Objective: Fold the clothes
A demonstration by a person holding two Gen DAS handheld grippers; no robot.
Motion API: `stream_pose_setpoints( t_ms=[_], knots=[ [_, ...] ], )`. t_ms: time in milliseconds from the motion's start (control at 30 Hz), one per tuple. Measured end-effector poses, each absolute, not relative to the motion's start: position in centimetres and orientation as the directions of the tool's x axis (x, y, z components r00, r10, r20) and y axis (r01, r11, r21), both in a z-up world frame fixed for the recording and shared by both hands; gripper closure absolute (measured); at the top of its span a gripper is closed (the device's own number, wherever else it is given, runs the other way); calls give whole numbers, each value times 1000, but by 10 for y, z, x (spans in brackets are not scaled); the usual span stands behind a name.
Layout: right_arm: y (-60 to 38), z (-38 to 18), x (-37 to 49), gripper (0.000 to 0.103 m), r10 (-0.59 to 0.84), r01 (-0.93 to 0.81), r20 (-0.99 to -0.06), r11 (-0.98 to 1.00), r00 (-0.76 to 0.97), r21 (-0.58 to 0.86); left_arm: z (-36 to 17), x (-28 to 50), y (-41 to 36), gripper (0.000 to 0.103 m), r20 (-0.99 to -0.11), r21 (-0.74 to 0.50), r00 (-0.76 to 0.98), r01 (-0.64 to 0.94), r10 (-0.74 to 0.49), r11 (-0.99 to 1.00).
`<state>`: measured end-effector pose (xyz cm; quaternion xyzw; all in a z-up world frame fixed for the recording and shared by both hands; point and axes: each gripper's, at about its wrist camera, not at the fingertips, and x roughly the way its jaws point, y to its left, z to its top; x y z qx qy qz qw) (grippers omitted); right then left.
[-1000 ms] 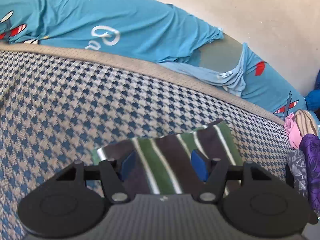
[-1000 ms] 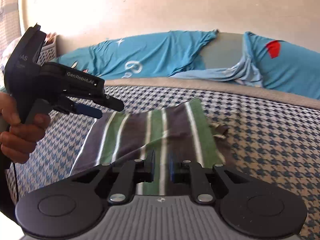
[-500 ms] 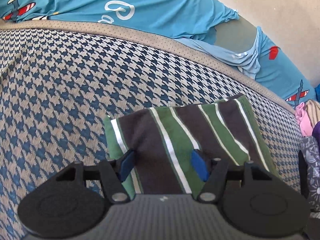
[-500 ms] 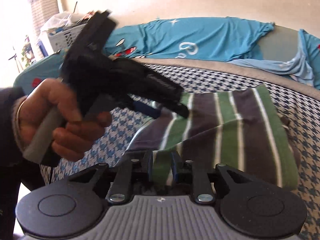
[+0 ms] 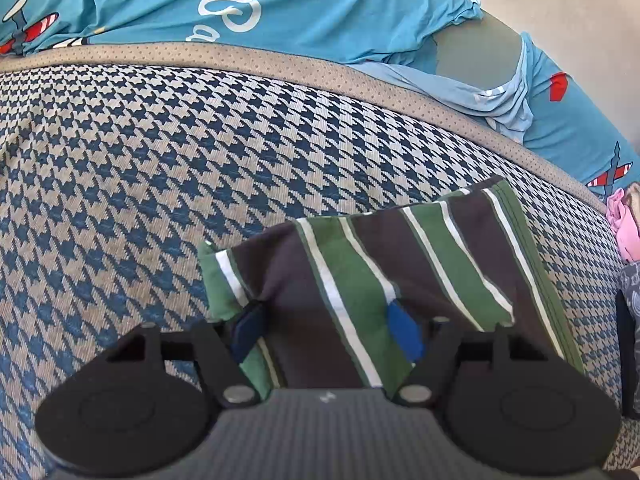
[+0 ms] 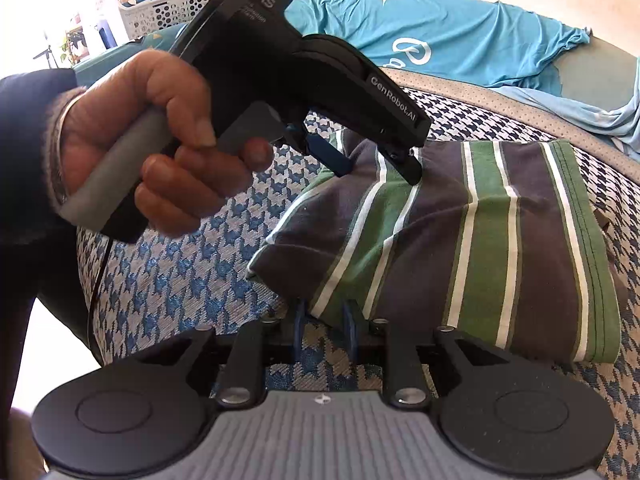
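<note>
A folded garment with green, dark grey and white stripes lies on a blue-and-beige houndstooth cover. My left gripper is open, its blue pads spread across the garment's near left part and resting on it. In the right wrist view a hand holds this left gripper tilted down onto the garment. My right gripper is nearly closed, pinching the garment's near left edge between its fingertips.
A bright blue printed T-shirt lies spread behind the cover's beige border. A pile of pink and patterned clothes sits at the far right. A white laundry basket stands at the back left.
The left gripper has come down from the left onto the garment's left part. The right gripper, still pinching the edge, has swung left, and the garment looks bunched up at that side.
</note>
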<state>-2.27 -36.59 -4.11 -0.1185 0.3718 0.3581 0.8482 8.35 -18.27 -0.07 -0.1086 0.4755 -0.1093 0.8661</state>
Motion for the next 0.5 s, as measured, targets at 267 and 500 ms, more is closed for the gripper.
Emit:
stream_pose_setpoints(
  t_ms=[267, 500],
  knots=[
    [-376, -27, -23, 83, 536, -651, -709, 746, 458, 143, 4, 89, -178, 35, -816, -295, 492, 98, -304, 950],
    [-367, -7, -28, 83, 588, -659, -611, 739, 529, 141, 21, 82, -167, 35, -815, -261, 503, 126, -288, 957]
  ],
)
